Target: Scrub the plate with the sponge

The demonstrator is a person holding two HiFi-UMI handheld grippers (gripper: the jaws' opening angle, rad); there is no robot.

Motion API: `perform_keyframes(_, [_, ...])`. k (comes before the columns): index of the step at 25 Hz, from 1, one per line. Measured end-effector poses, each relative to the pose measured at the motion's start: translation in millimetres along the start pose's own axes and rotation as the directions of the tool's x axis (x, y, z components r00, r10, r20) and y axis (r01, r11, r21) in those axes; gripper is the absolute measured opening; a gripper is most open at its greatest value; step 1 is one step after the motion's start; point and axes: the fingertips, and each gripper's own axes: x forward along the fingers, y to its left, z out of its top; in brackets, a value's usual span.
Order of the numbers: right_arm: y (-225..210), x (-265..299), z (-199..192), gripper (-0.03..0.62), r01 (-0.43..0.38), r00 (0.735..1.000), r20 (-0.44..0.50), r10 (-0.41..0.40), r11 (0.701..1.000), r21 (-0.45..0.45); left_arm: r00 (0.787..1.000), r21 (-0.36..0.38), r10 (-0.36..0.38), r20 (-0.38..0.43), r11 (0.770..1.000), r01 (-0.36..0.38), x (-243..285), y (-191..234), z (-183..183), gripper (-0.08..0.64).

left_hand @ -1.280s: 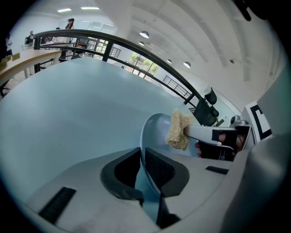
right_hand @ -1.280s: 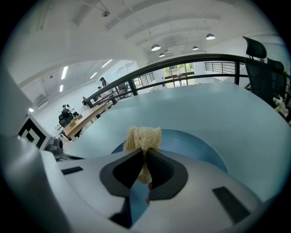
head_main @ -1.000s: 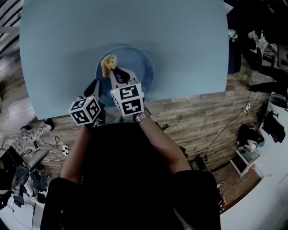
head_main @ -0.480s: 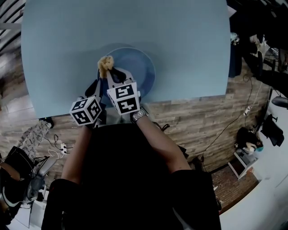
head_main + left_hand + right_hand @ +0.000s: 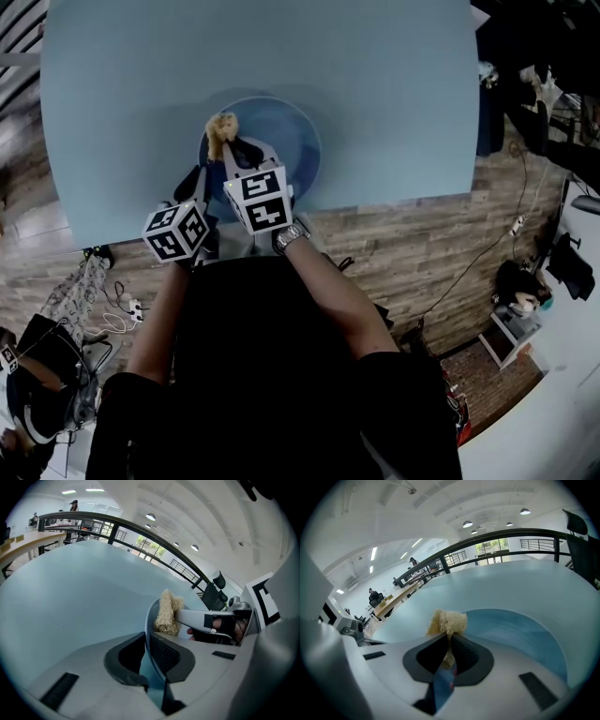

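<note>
A blue plate (image 5: 281,141) lies on the light blue table (image 5: 375,84) near its front edge. My right gripper (image 5: 225,141) is shut on a tan fibrous sponge (image 5: 220,126), which rests on the plate's left rim. In the right gripper view the sponge (image 5: 446,622) sticks out past the jaws over the plate (image 5: 520,630). My left gripper (image 5: 199,178) is shut on the plate's near left rim; in the left gripper view the plate edge (image 5: 151,620) runs between its jaws, with the sponge (image 5: 168,613) just beyond.
The table's front edge (image 5: 394,199) runs just behind the plate, with wood floor (image 5: 422,253) below. Cables and bags (image 5: 94,309) lie on the floor at left. Dark furniture (image 5: 553,84) stands at the right.
The sponge in my right gripper has shifted slightly left along the plate's left rim and back a little. The left gripper has kept its hold on the rim.
</note>
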Motion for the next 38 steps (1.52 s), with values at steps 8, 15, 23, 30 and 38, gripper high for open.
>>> perform_keyframes(8, [-10.4, -3.9, 0.1, 0.034, 0.014, 1.0, 0.007, -0.014, 1.0, 0.015, 1.0, -0.002, -0.001, -0.001, 1.0, 0.001, -0.1, -2.0, -0.6, 0.006])
perform_keyframes(15, [-22.8, -10.0, 3.5, 0.034, 0.046, 0.999, 0.015, -0.046, 0.998, 0.037, 1.0, -0.003, -0.003, 0.0, 1.0, 0.003, -2.1, 0.1, 1.4, 0.006])
perform_keyframes(23, [-42.3, -20.1, 4.9, 0.034, 0.092, 0.995, 0.029, -0.095, 0.993, 0.071, 1.0, -0.005, 0.0, 0.001, 1.0, 0.0, -1.2, 0.5, 2.9, 0.006])
perform_keyframes(30, [-65.1, -35.4, 1.5, 0.034, 0.136, 0.99, 0.033, -0.139, 0.987, 0.088, 1.0, -0.004, 0.0, -0.001, 1.0, 0.0, -0.3, -1.3, 4.2, 0.006])
perform_keyframes(38, [-81.6, -48.9, -1.2, 0.034, 0.189, 0.98, 0.037, -0.194, 0.975, 0.113, 1.0, 0.0, 0.002, 0.002, 1.0, -0.002, -2.5, 2.1, 7.9, 0.006])
